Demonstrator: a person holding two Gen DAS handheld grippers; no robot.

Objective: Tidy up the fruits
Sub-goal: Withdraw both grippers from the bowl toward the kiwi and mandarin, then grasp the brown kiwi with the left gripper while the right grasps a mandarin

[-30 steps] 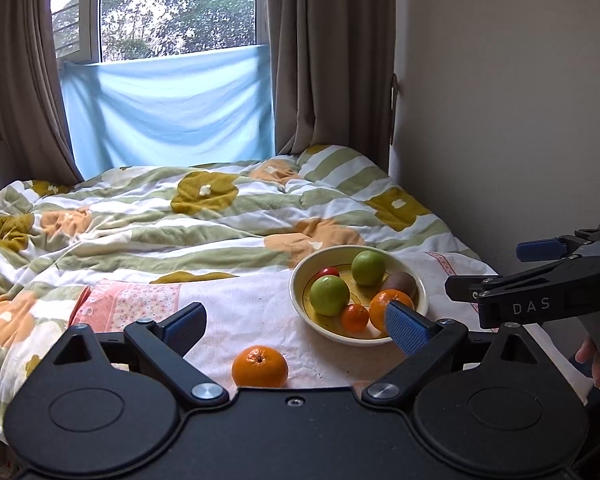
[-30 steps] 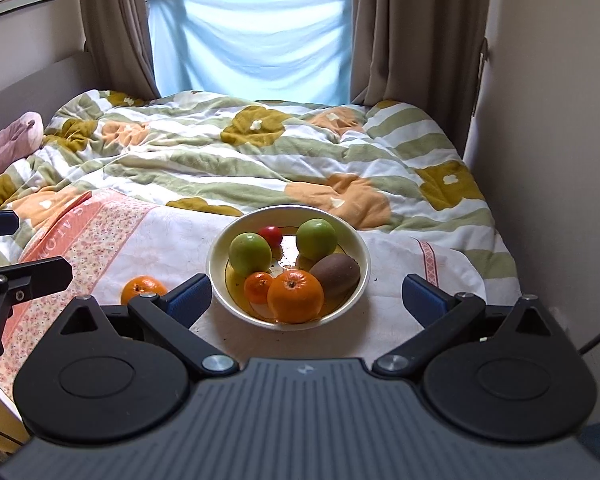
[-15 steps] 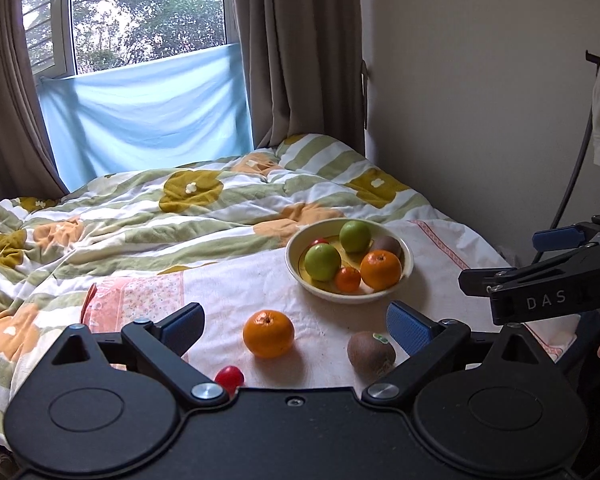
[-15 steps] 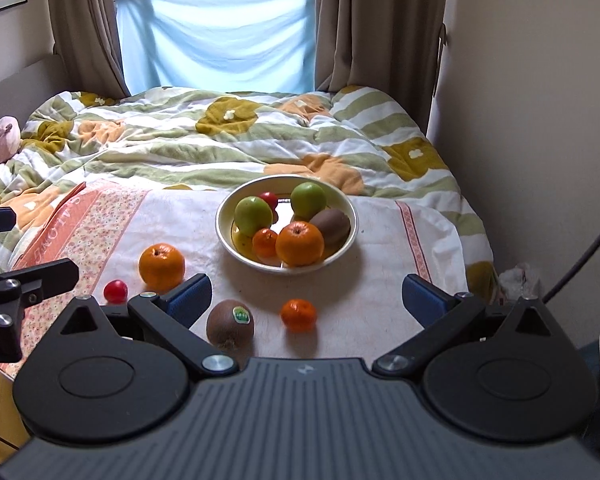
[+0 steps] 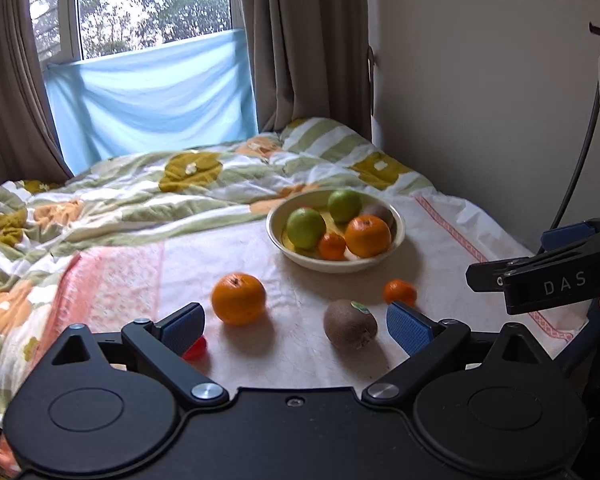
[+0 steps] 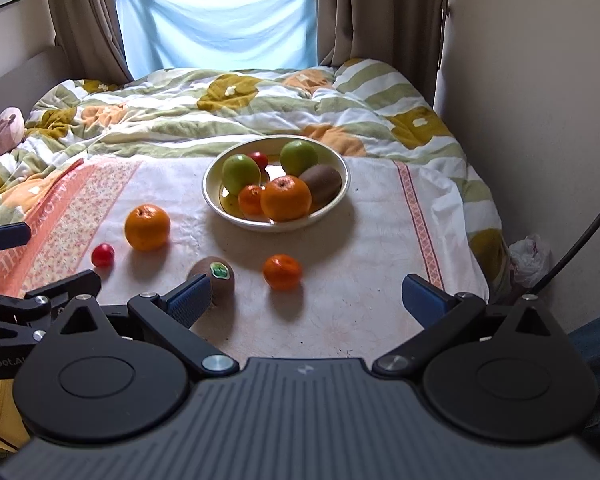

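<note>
A cream bowl point(image 6: 220, 200) point(image 5: 274, 236) on the cloth-covered bed holds two green apples, an orange, a small mandarin, a kiwi and a red tomato. Loose on the cloth lie a big orange point(image 6: 147, 227) point(image 5: 239, 298), a kiwi point(image 6: 216, 280) point(image 5: 350, 324), a small mandarin point(image 6: 282, 271) point(image 5: 399, 292) and a red tomato point(image 6: 102, 255) point(image 5: 194, 349). My left gripper point(image 5: 296, 326) is open, hovering before the orange and kiwi. My right gripper point(image 6: 306, 300) is open too, close behind the kiwi and mandarin.
A striped floral quilt point(image 6: 228, 108) covers the bed behind the white and pink cloth point(image 6: 360, 240). A wall point(image 6: 540, 80) runs along the right. Curtains and a blue sheet point(image 6: 228, 24) hang at the window. A white plastic bag point(image 6: 530, 258) lies beside the bed.
Both cameras have pulled back from the bowl. The kiwi, mandarin and tomato on the cloth came into view, and the bowl now looks farther away.
</note>
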